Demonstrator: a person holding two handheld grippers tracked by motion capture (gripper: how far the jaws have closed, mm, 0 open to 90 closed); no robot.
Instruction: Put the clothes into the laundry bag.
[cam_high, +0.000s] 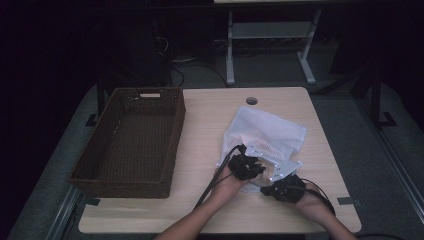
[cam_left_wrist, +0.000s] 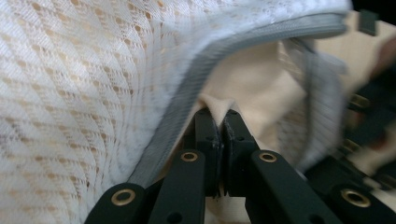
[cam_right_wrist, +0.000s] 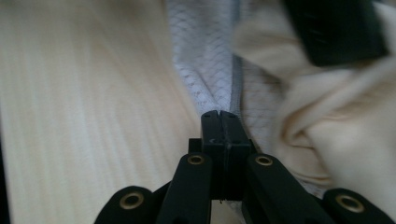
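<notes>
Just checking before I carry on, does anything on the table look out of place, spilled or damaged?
Nothing spilled or damaged. The white mesh bag lies rumpled with its grey zipper open, cream cloth bulging out. The left gripper pinches that cloth; the right gripper is shut at the bag's edge. The wicker basket sits squarely.
</notes>
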